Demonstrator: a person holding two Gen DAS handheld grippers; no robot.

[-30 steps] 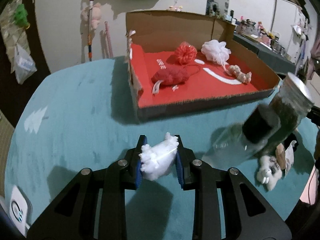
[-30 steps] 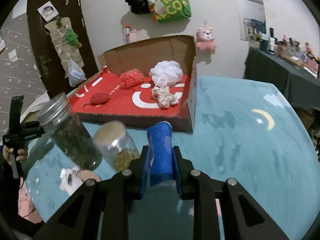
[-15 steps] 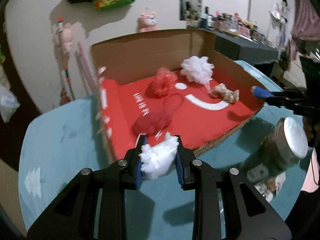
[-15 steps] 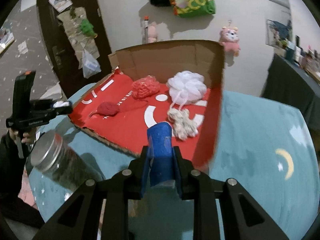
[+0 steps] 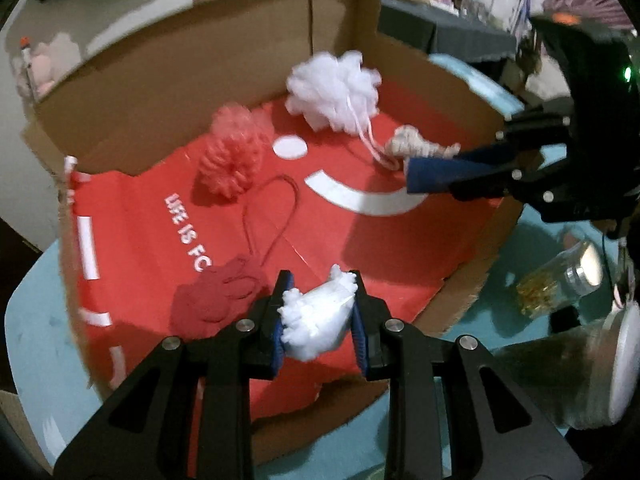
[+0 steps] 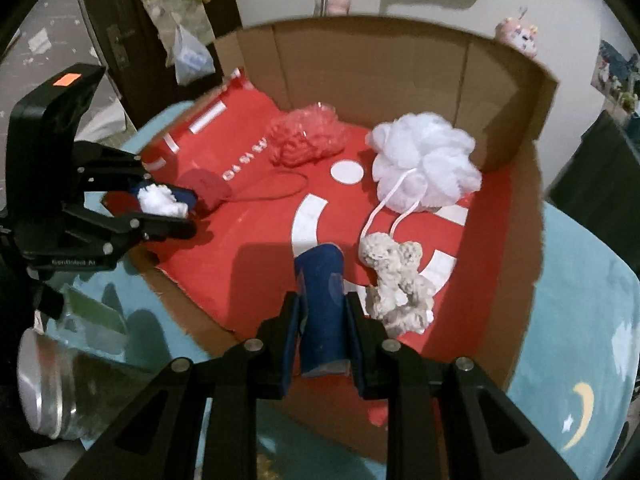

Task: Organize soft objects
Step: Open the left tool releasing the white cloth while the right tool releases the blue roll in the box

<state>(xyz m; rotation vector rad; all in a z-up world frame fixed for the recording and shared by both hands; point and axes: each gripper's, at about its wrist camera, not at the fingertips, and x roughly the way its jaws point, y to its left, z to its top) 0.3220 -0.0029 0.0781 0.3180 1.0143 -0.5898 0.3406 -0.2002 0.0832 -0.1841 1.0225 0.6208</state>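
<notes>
1. Your left gripper (image 5: 319, 316) is squeezed shut on a white fluffy toy (image 5: 316, 322). The toy sits right between the two blue pads (image 5: 277, 340) and pokes out past their tips.
2. From the left wrist view, that toy hangs over the near part of the cardboard box (image 5: 168, 80), above its red floor.
3. Just to the left of your left gripper, a dark red knitted thing (image 5: 216, 300) lies on the red floor. Its thin loop of string runs up toward the middle of the box.
4. Farther back, a pink puff (image 5: 234, 152) sits by the back wall. A white bath puff (image 5: 334, 92) sits to its right.
5. A small beige fuzzy toy (image 5: 416, 144) lies at the end of the white puff's cord, right by the tip of your other tool.
6. Your right gripper (image 6: 322, 320) is clamped on a blue soft roll (image 6: 322, 308). The roll stands up between the fingers and sticks out well past them.
7. From the right wrist view, the roll is over the near edge of the box, just beside the beige fuzzy toy on its right.
8. Two glass jars (image 5: 560, 280) lie on the teal table (image 5: 32, 320) outside the box, on the right.
</notes>
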